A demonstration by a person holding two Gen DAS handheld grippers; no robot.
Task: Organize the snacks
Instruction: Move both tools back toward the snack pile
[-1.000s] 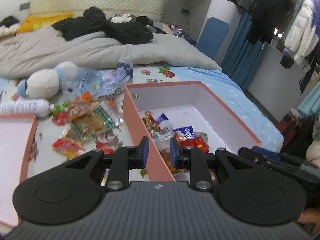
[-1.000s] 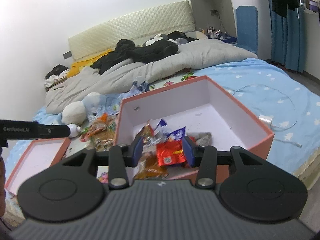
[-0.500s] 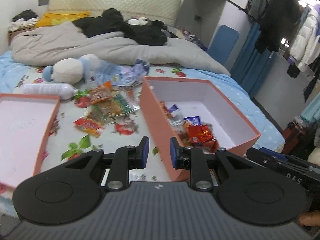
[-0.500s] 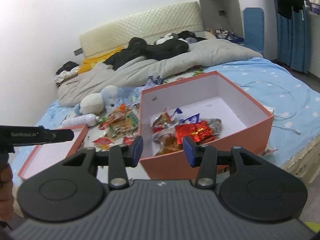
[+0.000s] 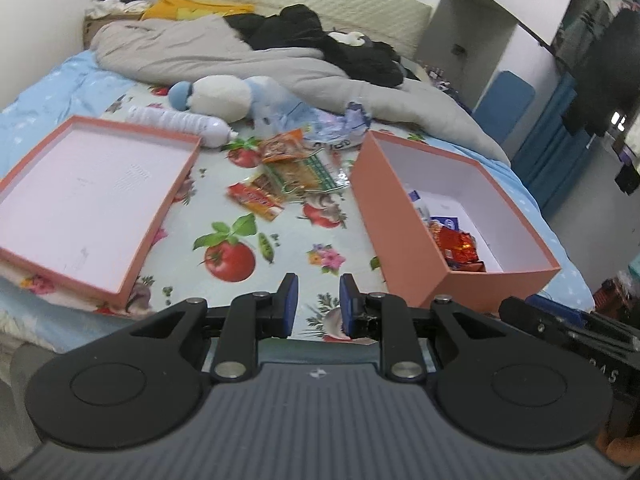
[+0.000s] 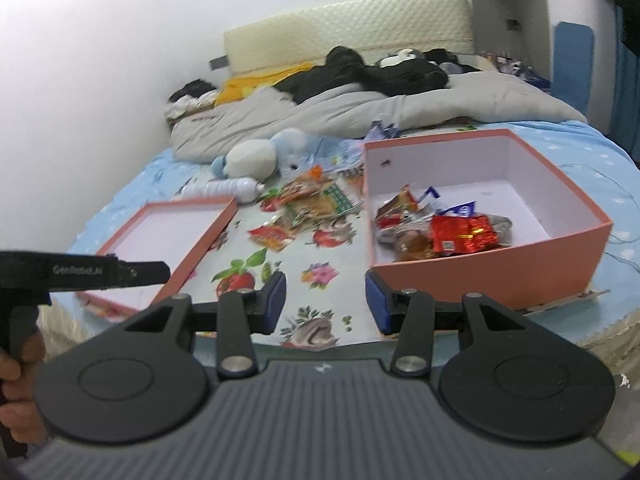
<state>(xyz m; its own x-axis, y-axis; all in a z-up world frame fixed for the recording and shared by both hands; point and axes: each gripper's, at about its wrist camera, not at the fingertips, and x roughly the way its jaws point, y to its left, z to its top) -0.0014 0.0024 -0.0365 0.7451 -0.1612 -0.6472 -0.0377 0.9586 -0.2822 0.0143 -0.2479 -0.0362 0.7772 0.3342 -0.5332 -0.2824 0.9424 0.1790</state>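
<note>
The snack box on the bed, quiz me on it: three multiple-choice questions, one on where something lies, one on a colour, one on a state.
1. Where are the loose snack packets?
A. between the lid and the box
B. on the grey duvet
C. inside the lid

2. What colour is the outside of the box?
A. blue
B. salmon pink
C. black

3. What is the right gripper doing?
A. shut on a packet
B. open, holding nothing
C. shut on the box rim

Answers: 1 A, they lie on the sheet right of the lid; 2 B, its walls show it; 3 B, only bedsheet between its fingers.

Even, soft indoor light, slight motion blur, strong fisheye bending toward the edges.
</note>
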